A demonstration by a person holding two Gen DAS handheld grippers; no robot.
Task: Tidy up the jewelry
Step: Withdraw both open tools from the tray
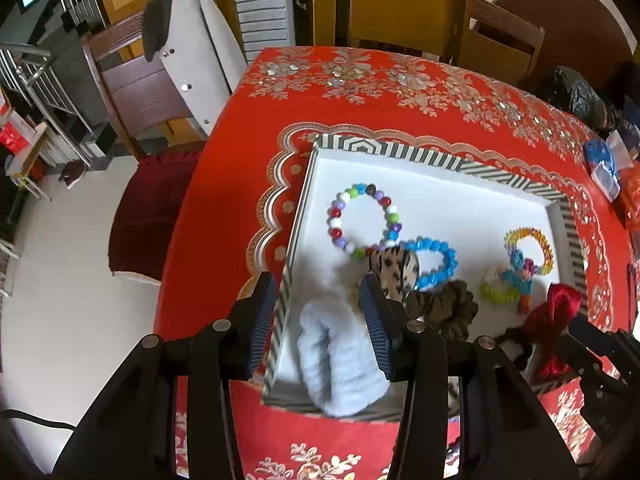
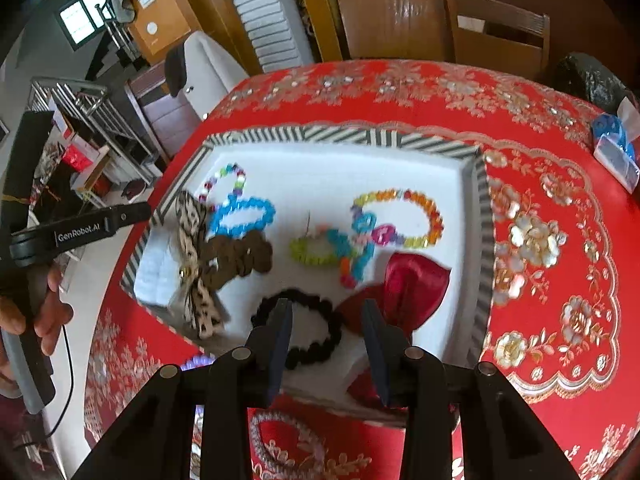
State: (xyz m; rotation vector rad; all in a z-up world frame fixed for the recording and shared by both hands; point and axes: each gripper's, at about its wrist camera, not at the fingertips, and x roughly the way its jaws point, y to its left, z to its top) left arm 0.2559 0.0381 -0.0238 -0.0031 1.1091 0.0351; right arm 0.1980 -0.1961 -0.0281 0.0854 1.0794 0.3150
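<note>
A striped-rim white tray [image 1: 400,150] [image 2: 344,136] lies on the red tablecloth. It holds a multicolour bead bracelet [image 1: 362,220], a blue bead bracelet [image 1: 438,260] [image 2: 244,216], a rainbow bracelet [image 2: 404,216], a leopard bow [image 2: 196,264], a brown scrunchie [image 2: 240,256], a red bow [image 2: 412,284], a black scrunchie [image 2: 304,332] and a pale blue fluffy scrunchie [image 1: 340,364]. My left gripper [image 1: 320,320] is open above the fluffy scrunchie at the tray's near left corner. My right gripper [image 2: 326,336] is open over the black scrunchie and red bow.
Wooden chairs [image 2: 492,32] stand behind the table. A blue-and-clear packet [image 2: 614,148] and a black bag [image 1: 576,96] lie at the table's right side. A purple-pink beaded band [image 2: 280,440] lies on the cloth in front of the tray. The table's left edge drops to the floor.
</note>
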